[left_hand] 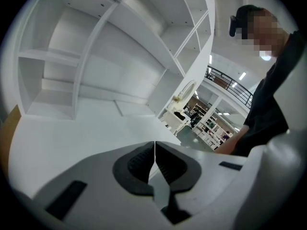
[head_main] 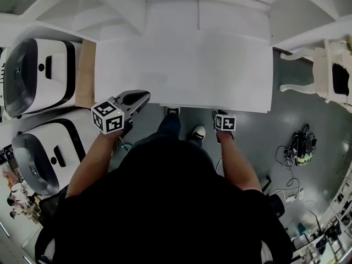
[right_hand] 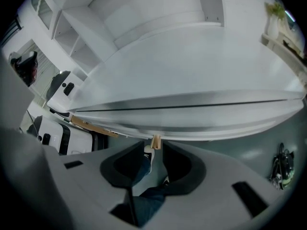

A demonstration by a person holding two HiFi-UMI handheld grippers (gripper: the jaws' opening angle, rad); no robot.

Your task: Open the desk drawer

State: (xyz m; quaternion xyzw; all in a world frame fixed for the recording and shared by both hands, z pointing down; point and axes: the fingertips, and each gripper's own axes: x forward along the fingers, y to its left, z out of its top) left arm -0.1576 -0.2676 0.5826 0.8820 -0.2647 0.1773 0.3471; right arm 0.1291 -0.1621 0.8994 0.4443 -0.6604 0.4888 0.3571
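The white desk point(head_main: 181, 59) stands in front of me, and its drawer front point(right_hand: 192, 115) runs as a pale band under the top's front edge. A small tan knob point(right_hand: 156, 142) hangs at the lower edge of that band. My right gripper point(right_hand: 154, 148) points steeply down, slightly open, its tips either side of the knob and not visibly pressing it. In the head view only its marker cube point(head_main: 225, 123) shows at the desk's front edge. My left gripper point(head_main: 142, 97) hovers over the desk's front left corner, shut and holding nothing point(left_hand: 154, 145).
Two white machines point(head_main: 38, 76) point(head_main: 47, 153) stand left of the desk. White shelving point(left_hand: 53, 56) rises behind it. An ornate white chair point(head_main: 330, 76) and a tangle of cables point(head_main: 300, 147) are on the grey floor to the right. My shoes point(head_main: 198, 132) are under the front edge.
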